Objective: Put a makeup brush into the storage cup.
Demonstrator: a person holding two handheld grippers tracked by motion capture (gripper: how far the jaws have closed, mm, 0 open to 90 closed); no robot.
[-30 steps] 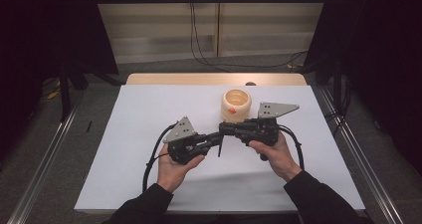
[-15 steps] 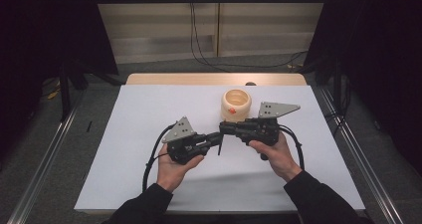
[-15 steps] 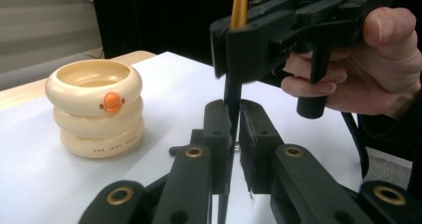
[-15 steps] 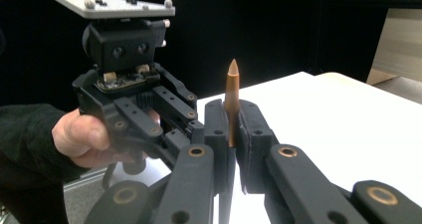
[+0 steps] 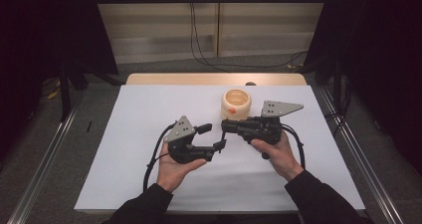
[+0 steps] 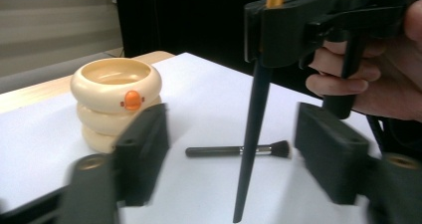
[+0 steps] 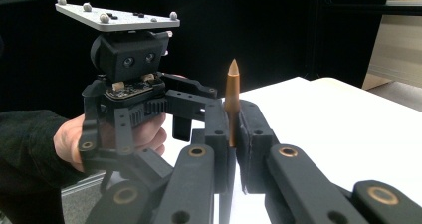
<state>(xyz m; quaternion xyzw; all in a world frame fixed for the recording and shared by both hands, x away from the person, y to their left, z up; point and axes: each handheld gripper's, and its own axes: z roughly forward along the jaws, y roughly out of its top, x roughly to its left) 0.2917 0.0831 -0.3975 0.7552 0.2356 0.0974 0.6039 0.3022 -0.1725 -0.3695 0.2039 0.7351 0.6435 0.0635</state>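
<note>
Brush (image 6: 254, 114) clamped upright in right gripper (image 7: 233, 134), handle hanging between left gripper (image 6: 234, 159) whose jaws have just been opening, not touching it.

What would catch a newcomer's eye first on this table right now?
Mid-table, the right gripper is clamped on a slim makeup brush with a black handle and an orange-gold pointed end, held upright. The left gripper faces it; its jaws have just been opening and stand apart either side of the handle. Behind sits a cream ringed holder, and a second brush lies flat on the white table.
</note>
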